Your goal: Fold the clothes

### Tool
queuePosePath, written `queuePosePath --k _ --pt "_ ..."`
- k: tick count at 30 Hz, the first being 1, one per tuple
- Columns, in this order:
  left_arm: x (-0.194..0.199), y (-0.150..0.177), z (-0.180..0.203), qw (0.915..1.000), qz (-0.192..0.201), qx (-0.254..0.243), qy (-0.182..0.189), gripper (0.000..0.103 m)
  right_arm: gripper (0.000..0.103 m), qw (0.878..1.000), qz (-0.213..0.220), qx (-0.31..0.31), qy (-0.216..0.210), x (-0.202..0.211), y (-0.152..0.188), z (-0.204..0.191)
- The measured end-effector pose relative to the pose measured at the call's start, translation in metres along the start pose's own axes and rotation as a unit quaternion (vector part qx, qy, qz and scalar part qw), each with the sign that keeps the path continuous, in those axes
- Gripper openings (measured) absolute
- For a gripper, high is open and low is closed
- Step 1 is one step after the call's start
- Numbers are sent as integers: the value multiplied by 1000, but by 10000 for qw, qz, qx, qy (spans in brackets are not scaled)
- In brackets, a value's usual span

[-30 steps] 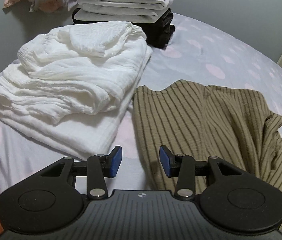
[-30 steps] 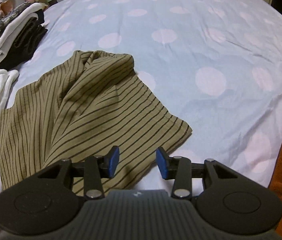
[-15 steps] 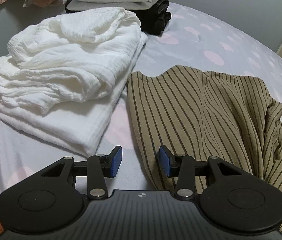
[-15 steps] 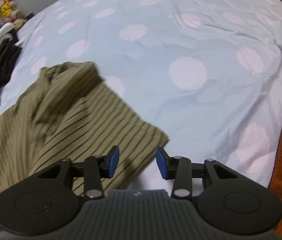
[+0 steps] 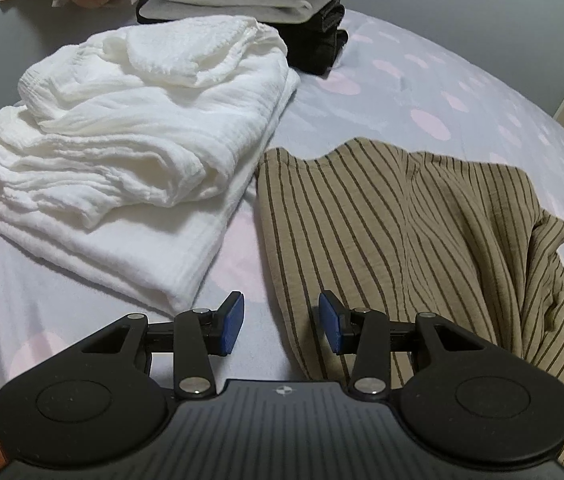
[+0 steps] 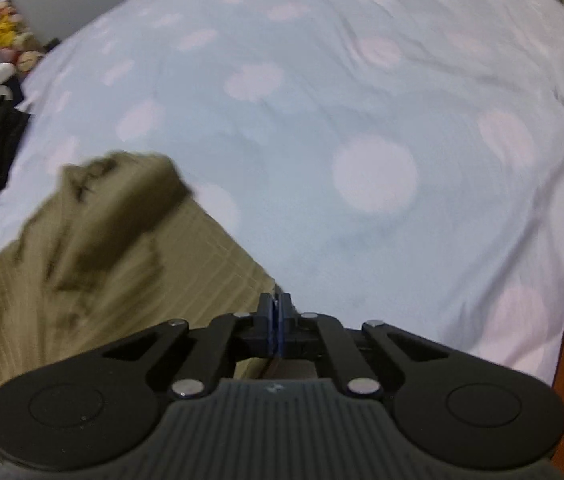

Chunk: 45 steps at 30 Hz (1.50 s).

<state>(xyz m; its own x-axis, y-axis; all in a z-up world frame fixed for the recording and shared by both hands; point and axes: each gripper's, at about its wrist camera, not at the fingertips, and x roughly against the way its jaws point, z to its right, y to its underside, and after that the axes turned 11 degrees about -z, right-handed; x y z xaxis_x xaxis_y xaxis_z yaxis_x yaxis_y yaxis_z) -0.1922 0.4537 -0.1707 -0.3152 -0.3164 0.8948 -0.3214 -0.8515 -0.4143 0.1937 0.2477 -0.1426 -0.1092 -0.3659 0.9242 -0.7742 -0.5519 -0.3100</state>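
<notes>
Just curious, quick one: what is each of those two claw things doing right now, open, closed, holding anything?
Left gripper: open, holding nothing, hovering by the striped garment.
Right gripper: closed on the striped garment's corner.

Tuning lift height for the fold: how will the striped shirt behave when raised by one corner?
Probably floppy: the striped shirt lies in soft ripples and bunches along its right edge. Likely light, since the cloth looks thin. It should drape and trail from the right gripper, shut at its corner, rather than hold shape. The left gripper is open over the near edge and could steady it.
</notes>
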Motion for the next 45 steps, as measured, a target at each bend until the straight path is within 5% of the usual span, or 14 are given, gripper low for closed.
queuePosePath --k 7,14,19,26,37,45 --pt "12 0 -6 9996 123 110 218 48 2 9927 548 962 -471 65 -16 -92" --pt "23 -2 -16 9986 201 265 415 43 2 9709 697 2122 -868 100 -13 -210" --pt "28 -3 -24 9976 274 416 481 42 2 9512 658 2835 -1028 101 -2 -284" --pt "31 -4 -41 9963 294 624 521 42 2 9330 198 3376 -1229 51 7 -374" --pt "29 -7 -48 9963 259 686 456 42 3 9240 -453 3616 -1162 -21 26 -420" --pt "34 -2 -50 9950 322 661 676 42 20 9327 -417 3387 -1163 -21 14 -404"
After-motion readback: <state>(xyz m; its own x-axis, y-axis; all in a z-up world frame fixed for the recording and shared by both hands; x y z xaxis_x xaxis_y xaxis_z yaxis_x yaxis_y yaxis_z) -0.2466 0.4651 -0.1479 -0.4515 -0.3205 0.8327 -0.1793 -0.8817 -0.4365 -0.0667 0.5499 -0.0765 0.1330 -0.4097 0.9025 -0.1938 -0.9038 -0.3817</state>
